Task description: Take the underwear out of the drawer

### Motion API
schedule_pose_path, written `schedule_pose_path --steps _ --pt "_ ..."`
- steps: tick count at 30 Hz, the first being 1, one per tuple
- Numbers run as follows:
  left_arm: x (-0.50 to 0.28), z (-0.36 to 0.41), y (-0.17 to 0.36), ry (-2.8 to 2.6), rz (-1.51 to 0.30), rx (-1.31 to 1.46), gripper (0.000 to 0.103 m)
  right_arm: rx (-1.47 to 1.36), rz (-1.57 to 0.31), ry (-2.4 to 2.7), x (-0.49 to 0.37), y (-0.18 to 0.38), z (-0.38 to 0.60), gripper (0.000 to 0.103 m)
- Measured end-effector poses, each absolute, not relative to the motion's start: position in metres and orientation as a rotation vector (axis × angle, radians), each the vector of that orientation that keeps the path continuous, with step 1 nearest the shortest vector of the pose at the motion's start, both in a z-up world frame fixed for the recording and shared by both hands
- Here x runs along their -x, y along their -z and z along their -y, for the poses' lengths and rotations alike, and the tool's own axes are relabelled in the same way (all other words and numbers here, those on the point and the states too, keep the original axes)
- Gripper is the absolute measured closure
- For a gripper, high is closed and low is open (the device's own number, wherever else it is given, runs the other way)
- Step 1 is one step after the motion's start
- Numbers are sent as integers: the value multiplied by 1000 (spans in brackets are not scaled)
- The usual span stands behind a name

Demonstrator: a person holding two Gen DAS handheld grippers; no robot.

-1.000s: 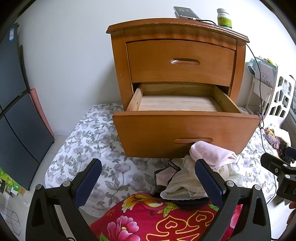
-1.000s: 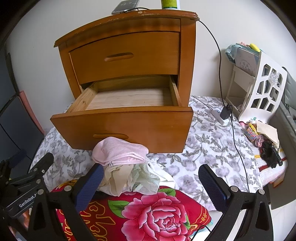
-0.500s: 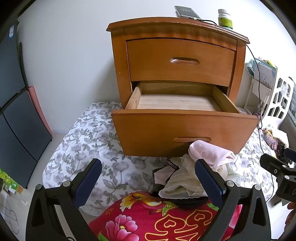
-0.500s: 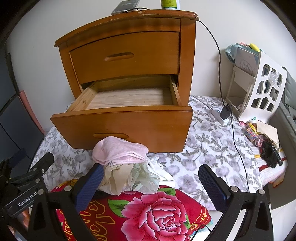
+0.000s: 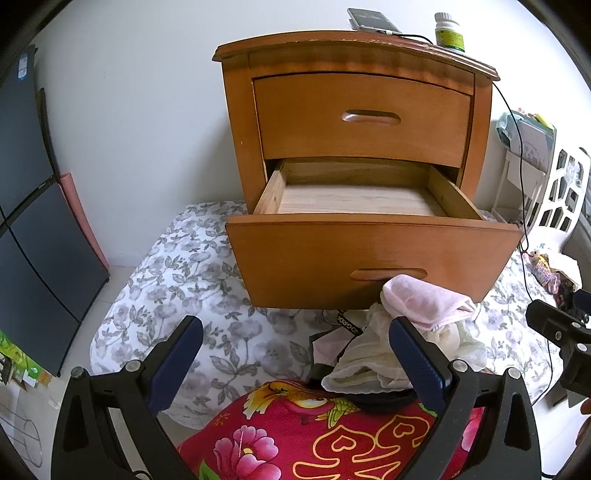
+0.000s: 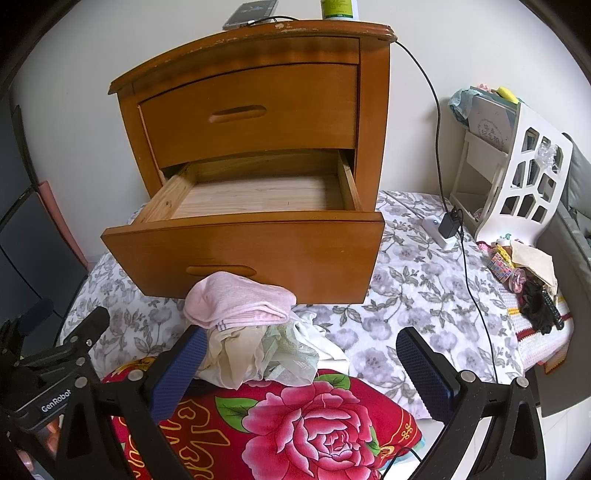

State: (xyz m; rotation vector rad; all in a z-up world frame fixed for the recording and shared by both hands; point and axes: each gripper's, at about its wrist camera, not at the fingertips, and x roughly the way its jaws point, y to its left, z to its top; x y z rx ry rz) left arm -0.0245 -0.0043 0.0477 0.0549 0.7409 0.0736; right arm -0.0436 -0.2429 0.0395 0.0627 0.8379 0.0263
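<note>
Grey-floral white bedsheet [image 6: 417, 295] covers the surface under everything. On it stands a two-drawer orange-brown wooden nightstand [image 5: 354, 62]; upper drawer [image 5: 364, 118] closed, lower wooden drawer [image 5: 369, 258] pulled fully out, its pale plank bottom [image 6: 258, 194] bare, nothing inside. A red cushion with big pink rose print [image 6: 295, 424] lies in the foreground, in front of the drawer. A white openwork plastic rack [image 6: 517, 173] stands to the right against the wall.

The underwear is out of the drawer: a heap of pale underwear [image 6: 258, 350], cream, mint-green lace and white pieces, sits on the far edge of the red cushion just below the drawer front, with a folded pink knit piece [image 6: 236, 302] on top, touching the drawer front near its handle slot. In the left wrist view a dark waistband [image 5: 345, 321] shows at the heap's left side.

Left gripper [image 5: 295, 363] fingers spread wide, holding nothing, low over the cushion; its right finger overlaps the heap in the view, contact unclear. Right gripper [image 6: 301, 371] also spread wide and empty, its left finger just beside the heap.

Small items on the nightstand top: a dark phone [image 5: 371, 20] with black cable [image 6: 439, 122], a green-labelled white bottle [image 5: 448, 33].
</note>
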Motion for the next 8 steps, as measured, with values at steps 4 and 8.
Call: schedule_pose_path --steps 4,8 --pt "26 3 -49 -75 -726 -57 2 -64 -839 -26 43 -39 243 0" --pt "24 1 -49 -75 -727 -50 2 -63 -840 -27 43 -39 242 0"
